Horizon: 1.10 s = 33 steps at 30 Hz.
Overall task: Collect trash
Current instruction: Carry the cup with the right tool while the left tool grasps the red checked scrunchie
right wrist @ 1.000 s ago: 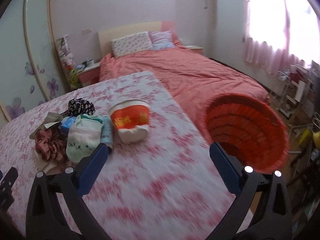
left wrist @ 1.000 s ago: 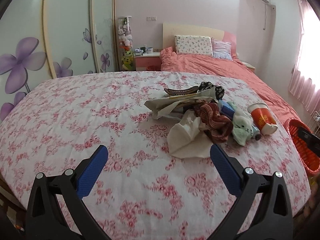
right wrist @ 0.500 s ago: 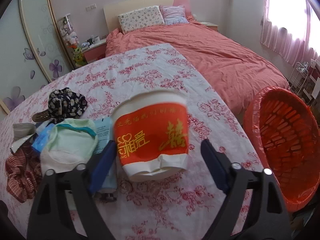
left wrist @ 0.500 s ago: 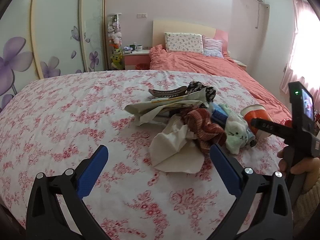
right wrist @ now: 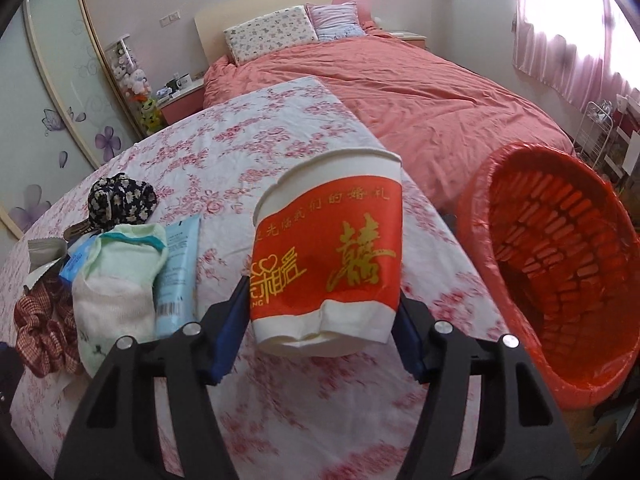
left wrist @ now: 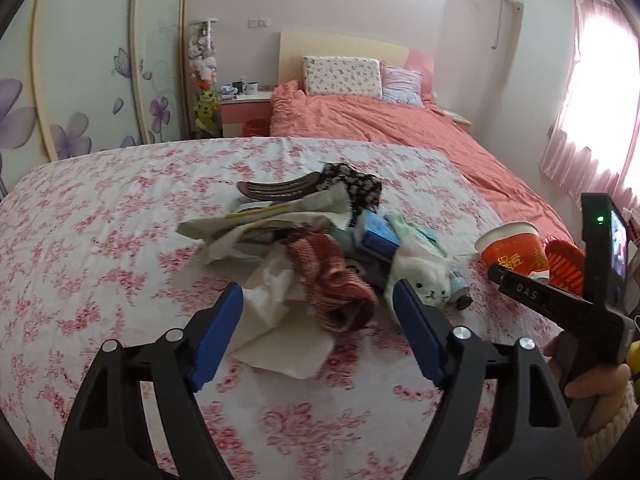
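The right gripper point(right wrist: 320, 334) has just been closing its jaws, and its blue pads now press against both sides of the red-and-white paper cup point(right wrist: 328, 264), near the cup's crumpled base. The cup lies on its side on the flowered bedspread point(right wrist: 240, 152), its long axis running away from the camera, base toward the gripper and open rim pointing toward the far bed with the coral duvet point(right wrist: 420, 92). Just to the cup's left lie a pale blue tube point(right wrist: 178, 272) and a mint-and-white sock point(right wrist: 116, 280). To the right, off the edge of the bed, stands the red basket point(right wrist: 560, 272), tilted with its mouth facing the view.

The left gripper point(left wrist: 318, 336) has also just been closing, yet its jaws are still apart with nothing pinched: between them sit a white tissue point(left wrist: 276, 320) and a red checked cloth point(left wrist: 336, 288), untouched by the pads. Beyond lies a heap of wrappers point(left wrist: 256, 228), and farther back a dark floral cloth point(left wrist: 356, 184).
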{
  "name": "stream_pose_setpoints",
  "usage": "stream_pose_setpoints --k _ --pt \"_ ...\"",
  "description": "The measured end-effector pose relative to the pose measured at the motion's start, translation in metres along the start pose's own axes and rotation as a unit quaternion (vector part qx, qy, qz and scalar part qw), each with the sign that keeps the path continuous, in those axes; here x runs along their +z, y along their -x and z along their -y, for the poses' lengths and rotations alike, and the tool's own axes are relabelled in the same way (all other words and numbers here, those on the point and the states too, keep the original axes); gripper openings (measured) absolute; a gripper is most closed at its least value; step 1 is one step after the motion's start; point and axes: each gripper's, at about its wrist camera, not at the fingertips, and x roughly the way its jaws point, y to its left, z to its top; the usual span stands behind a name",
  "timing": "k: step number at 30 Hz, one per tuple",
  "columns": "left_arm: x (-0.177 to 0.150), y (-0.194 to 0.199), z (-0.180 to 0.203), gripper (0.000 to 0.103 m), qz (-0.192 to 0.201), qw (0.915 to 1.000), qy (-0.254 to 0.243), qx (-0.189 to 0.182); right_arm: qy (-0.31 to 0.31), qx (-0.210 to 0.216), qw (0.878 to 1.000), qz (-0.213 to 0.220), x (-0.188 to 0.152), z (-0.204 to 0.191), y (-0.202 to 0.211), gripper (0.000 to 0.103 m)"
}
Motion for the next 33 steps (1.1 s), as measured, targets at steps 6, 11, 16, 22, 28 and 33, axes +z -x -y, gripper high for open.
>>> stream_pose_setpoints --k 6,11,16,22,28,33 --pt "0.002 -0.022 0.007 0.027 -0.028 0.9994 -0.017 0.012 -0.001 0.006 1.000 0.002 -0.003 0.006 0.011 0.063" --pt "0.009 -0.010 0.003 0.017 -0.022 0.9995 -0.022 -0.005 0.002 0.016 1.000 0.018 -0.003 0.009 0.031 0.063" --pt "0.020 0.005 0.004 0.015 -0.016 0.9995 -0.021 -0.020 -0.004 0.026 0.999 0.036 -0.001 0.014 0.056 0.063" --pt "0.032 0.032 0.014 0.015 0.008 0.9990 -0.025 -0.036 -0.002 0.035 0.998 0.056 -0.005 0.020 0.084 0.063" --pt "0.039 0.051 0.036 0.015 0.025 0.9974 -0.038 -0.055 -0.007 0.040 0.996 0.077 -0.007 0.035 0.111 0.063" --pt "0.044 0.054 0.062 0.015 0.029 0.9952 -0.049 -0.080 -0.014 0.034 0.995 0.094 -0.005 0.055 0.129 0.063"
